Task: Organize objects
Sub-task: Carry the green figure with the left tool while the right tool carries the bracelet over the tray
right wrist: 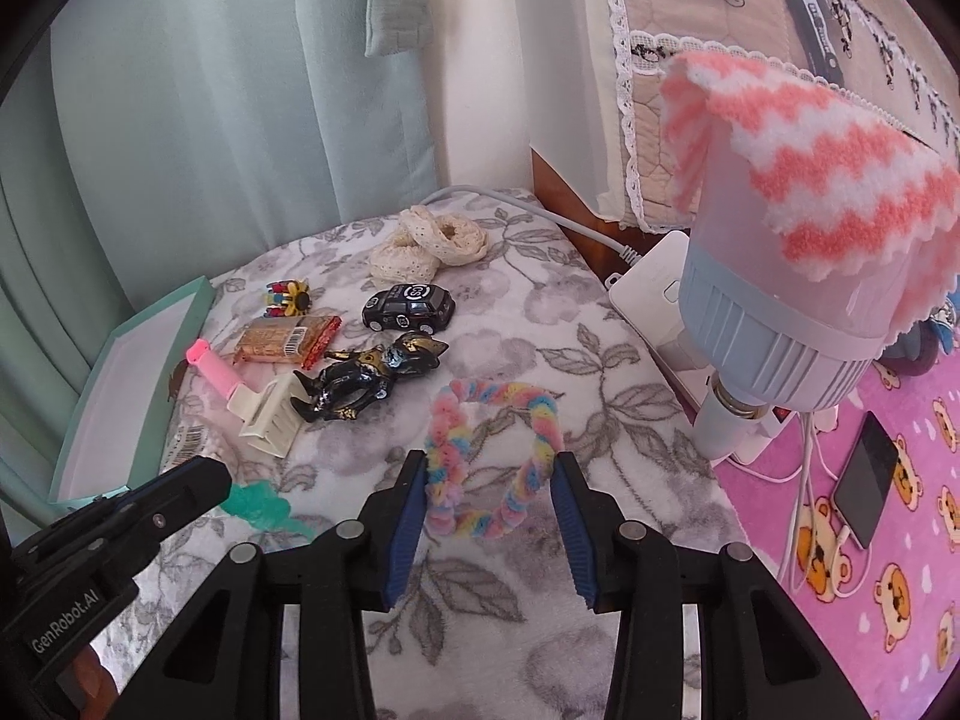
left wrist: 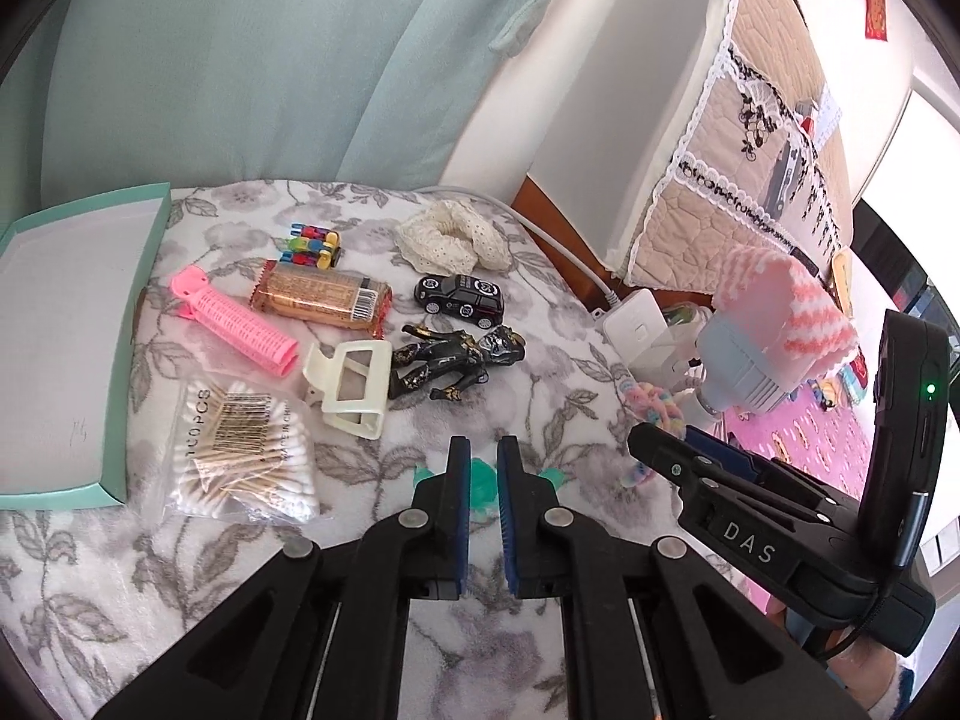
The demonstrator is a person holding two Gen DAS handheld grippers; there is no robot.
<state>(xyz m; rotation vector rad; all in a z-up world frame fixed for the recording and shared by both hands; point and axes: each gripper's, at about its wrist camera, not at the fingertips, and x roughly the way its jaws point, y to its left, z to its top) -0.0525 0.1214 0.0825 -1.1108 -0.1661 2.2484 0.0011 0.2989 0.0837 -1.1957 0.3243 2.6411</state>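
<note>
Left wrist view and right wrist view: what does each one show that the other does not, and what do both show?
Only the left wrist view shows the whole bag of cotton swabs, with its printed label readable.

Only the right wrist view shows the phone charging on the pink mat, and the whole rainbow fuzzy ring between the open right claw.

Both show the black toy car, dark figurine, white hair clip, pink roller, snack bar, lace scrunchie and teal box.
</note>
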